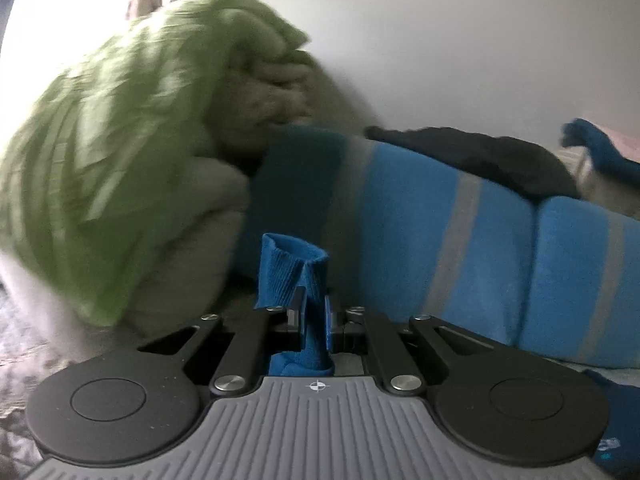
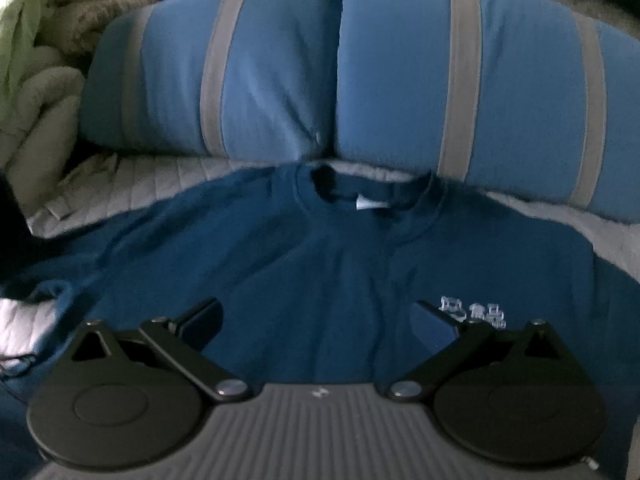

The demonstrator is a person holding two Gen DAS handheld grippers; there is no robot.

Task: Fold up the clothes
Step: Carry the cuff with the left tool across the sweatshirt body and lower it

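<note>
The left wrist view looks forward, nearly level and close, past a green cloth at upper left toward striped blue pillows at right. The right wrist view tilts down over a dark blue shirt at centre. Both share the pillows and green cloth.

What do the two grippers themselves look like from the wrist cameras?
Both look alike. The left gripper has a grey ribbed base with a small crosshair mark, two round black discs at its sides, and black linkage arms with silver pivot screws running to short black fingers with blue pads. The right gripper has the same ribbed base, discs and linkages. No cables or sleeves show.
</note>
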